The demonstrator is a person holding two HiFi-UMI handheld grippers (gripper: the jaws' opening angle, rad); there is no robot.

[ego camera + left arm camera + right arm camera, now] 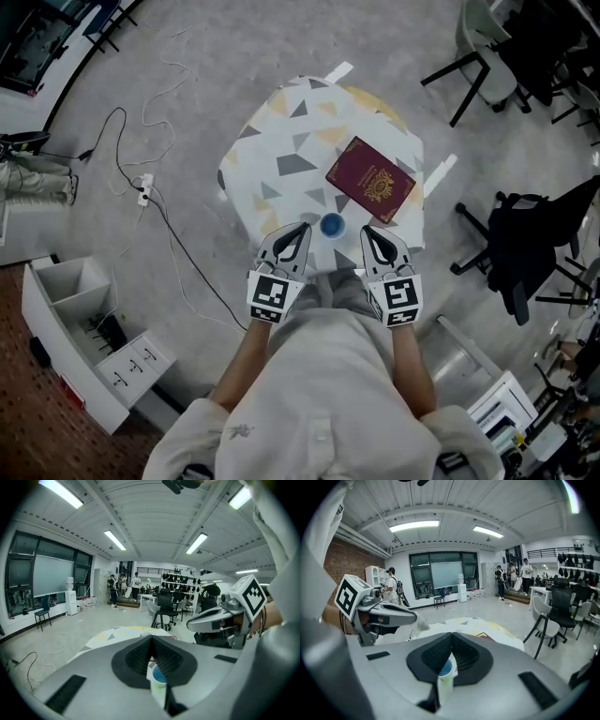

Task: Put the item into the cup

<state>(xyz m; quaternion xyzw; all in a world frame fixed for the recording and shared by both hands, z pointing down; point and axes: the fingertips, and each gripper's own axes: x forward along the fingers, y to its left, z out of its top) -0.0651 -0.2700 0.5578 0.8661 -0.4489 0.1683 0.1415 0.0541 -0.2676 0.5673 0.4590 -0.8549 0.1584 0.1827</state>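
Note:
A maroon passport-like booklet [370, 179] lies flat on the right half of a small round table with a triangle-patterned cloth [281, 141]. A small cup with a blue inside [332, 225] stands upright near the table's front edge. My left gripper [302, 228] hovers just left of the cup and my right gripper [367, 231] just right of it. Both are shut with nothing in them. In the left gripper view the cup [158, 681] shows below the closed jaws [151, 639]. The right gripper view has the cup [445, 677] under its closed jaws [452, 634].
Black office chairs [525, 244] stand to the table's right and far right. A cable and power strip [143, 190] trail over the floor on the left. A white drawer cabinet [84, 328] sits at the lower left. People stand far off in the room.

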